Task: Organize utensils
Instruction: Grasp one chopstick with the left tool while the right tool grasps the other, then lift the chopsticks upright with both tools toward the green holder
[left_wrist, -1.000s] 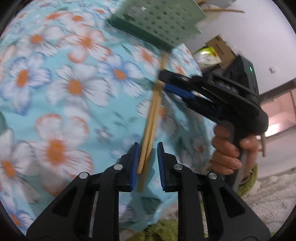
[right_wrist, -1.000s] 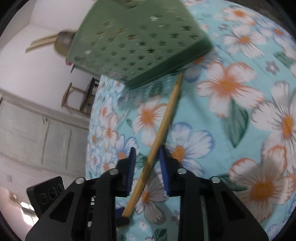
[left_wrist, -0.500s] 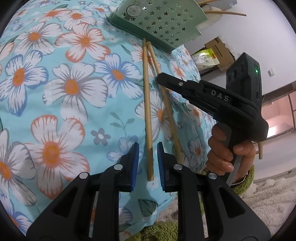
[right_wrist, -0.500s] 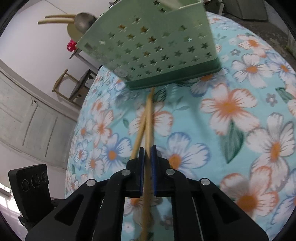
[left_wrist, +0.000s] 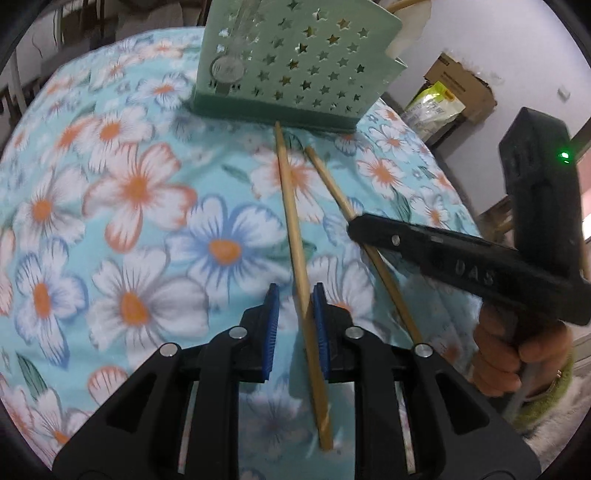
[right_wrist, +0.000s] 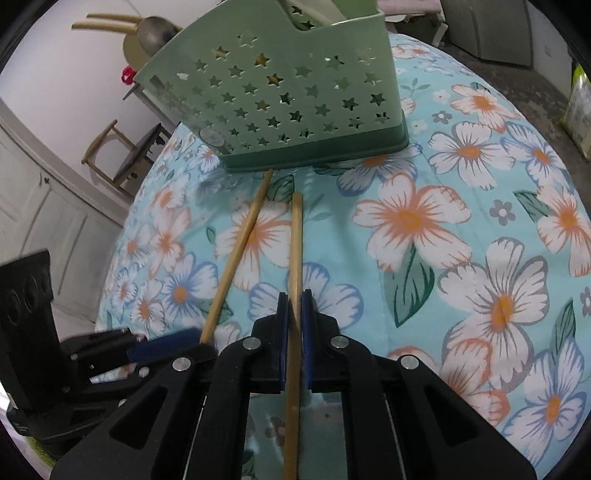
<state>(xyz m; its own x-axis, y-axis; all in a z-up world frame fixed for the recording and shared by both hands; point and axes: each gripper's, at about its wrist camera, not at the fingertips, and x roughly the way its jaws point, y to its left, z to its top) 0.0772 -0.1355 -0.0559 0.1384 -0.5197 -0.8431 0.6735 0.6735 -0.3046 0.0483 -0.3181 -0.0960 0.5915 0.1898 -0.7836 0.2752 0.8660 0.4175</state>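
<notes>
Two wooden chopsticks lie on the floral tablecloth, tips toward a green star-punched utensil holder (left_wrist: 295, 62) that also shows in the right wrist view (right_wrist: 288, 99). My left gripper (left_wrist: 295, 295) is open, its blue pads either side of the left chopstick (left_wrist: 291, 221), which rests on the cloth. My right gripper (right_wrist: 291, 299) is shut on the right chopstick (right_wrist: 295, 251); from the left wrist view it (left_wrist: 354, 229) sits over that chopstick (left_wrist: 328, 181). The left chopstick shows in the right wrist view (right_wrist: 240, 254) beside my left gripper (right_wrist: 166, 345).
The floral tablecloth (right_wrist: 461, 240) covers a round table whose edge falls away at the right (left_wrist: 454, 192). A cardboard box and bags (left_wrist: 454, 88) stand beyond it. A wooden chair (right_wrist: 125, 155) and white cabinets sit past the left edge.
The chopsticks went from a bundle in my left gripper to lying apart on the cloth. My right gripper closed on one chopstick. Both views swung toward the holder.
</notes>
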